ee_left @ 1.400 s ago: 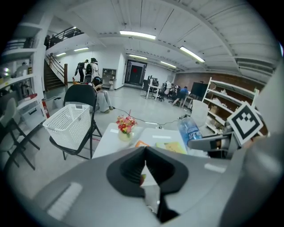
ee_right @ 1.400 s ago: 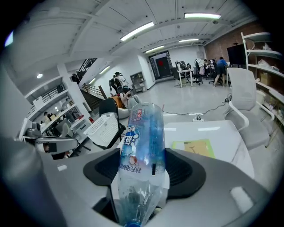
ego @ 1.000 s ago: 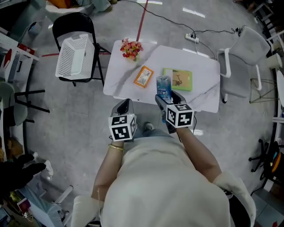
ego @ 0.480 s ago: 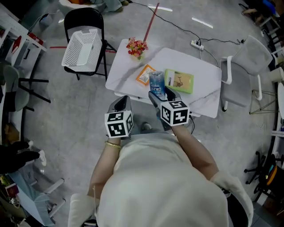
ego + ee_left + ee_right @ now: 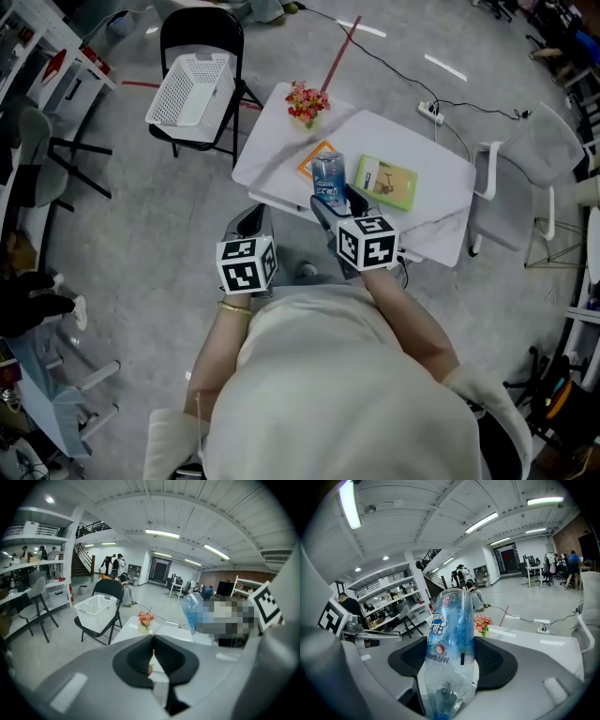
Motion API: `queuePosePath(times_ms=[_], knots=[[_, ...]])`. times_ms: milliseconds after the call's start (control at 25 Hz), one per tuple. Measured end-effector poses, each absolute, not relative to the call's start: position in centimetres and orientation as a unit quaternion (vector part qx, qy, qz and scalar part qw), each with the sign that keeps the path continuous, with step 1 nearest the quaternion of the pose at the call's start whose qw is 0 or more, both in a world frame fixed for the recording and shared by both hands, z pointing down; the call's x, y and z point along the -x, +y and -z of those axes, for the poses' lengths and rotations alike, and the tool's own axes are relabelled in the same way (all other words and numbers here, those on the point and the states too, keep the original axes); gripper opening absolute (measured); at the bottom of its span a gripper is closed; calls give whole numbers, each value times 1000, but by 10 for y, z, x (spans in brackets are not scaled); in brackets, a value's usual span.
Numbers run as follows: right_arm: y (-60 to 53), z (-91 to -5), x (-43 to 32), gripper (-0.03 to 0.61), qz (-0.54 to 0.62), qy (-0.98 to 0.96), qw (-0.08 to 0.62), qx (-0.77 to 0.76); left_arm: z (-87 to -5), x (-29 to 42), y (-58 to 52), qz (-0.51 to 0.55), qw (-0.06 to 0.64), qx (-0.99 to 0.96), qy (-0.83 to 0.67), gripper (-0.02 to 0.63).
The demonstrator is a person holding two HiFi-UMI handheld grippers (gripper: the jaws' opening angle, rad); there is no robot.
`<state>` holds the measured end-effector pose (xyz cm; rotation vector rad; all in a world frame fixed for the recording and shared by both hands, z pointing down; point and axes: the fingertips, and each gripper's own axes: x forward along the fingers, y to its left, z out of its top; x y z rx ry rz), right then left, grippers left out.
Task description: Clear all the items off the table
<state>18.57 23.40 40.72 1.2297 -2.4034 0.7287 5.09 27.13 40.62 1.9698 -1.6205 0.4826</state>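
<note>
The right tongs (image 5: 336, 204) are clamped on a clear plastic bottle with a blue label (image 5: 328, 178), held over the near edge of the white marbled table (image 5: 441, 187). The left tongs (image 5: 248, 221) are clenched with nothing between them, just off that near edge. Behind the bottle, a flat orange packet (image 5: 309, 157) lies on the table, and a green booklet (image 5: 386, 181) lies beside it. A small pot of red and pink flowers (image 5: 307, 103) stands at the far left corner. Beyond that corner, a white plastic mesh basket (image 5: 192, 89) sits on a black folding chair (image 5: 202, 33).
</note>
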Motion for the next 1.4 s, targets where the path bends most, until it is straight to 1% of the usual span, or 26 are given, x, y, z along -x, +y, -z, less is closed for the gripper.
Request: queuePosePath(times_ms=[400, 1400], knots=[[217, -402, -132, 314, -246, -865, 186, -396, -403, -1, 258, -161, 277, -711, -627, 11], [128, -387, 66, 314, -238, -880, 204, -358, -399, 187, 173, -151, 297, -693, -639, 11]])
